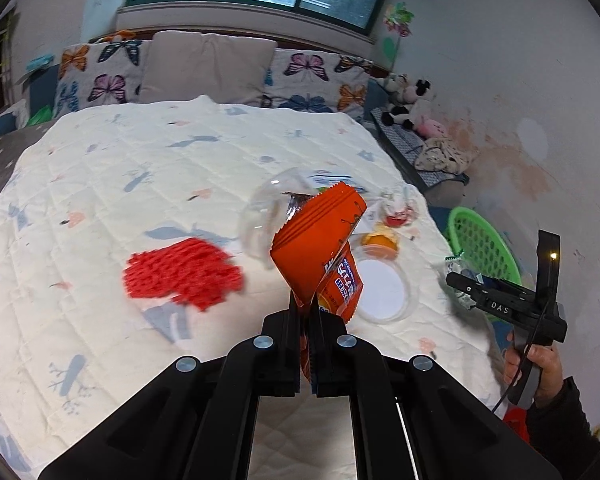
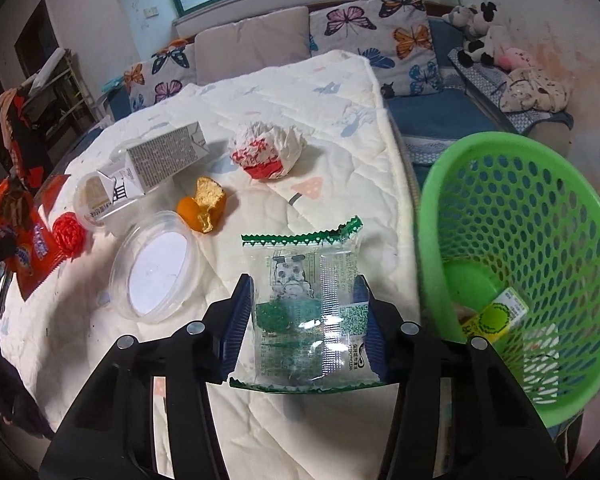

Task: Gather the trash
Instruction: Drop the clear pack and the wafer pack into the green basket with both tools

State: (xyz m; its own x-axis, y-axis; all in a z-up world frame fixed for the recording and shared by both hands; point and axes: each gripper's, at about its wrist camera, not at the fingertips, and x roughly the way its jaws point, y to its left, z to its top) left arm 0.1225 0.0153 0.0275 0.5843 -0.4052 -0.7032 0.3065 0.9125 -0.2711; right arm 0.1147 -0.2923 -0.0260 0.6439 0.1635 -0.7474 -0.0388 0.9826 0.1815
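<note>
My left gripper (image 1: 308, 308) is shut on an orange snack wrapper (image 1: 316, 236), which stands up from the jaws above the quilted bed (image 1: 100, 184). My right gripper (image 2: 304, 284) has its blue pads (image 2: 240, 312) pressed on both sides of a clear wrapper with green zigzag edges (image 2: 312, 308), held over the bed's right edge. A green mesh basket (image 2: 500, 136) stands just right of it, with a yellow-green pack (image 2: 496, 312) inside. In the left wrist view the right gripper (image 1: 458, 280) sits in front of the basket (image 1: 480, 236), held by a hand (image 1: 540, 372).
On the bed lie a red foam net (image 1: 184, 272), a clear cup (image 1: 260, 216), a clear round lid (image 2: 156, 268), orange peel (image 2: 204, 208), a milk carton (image 2: 160, 160), a small tub (image 2: 92, 200) and crumpled paper (image 2: 266, 152). Pillows line the far end.
</note>
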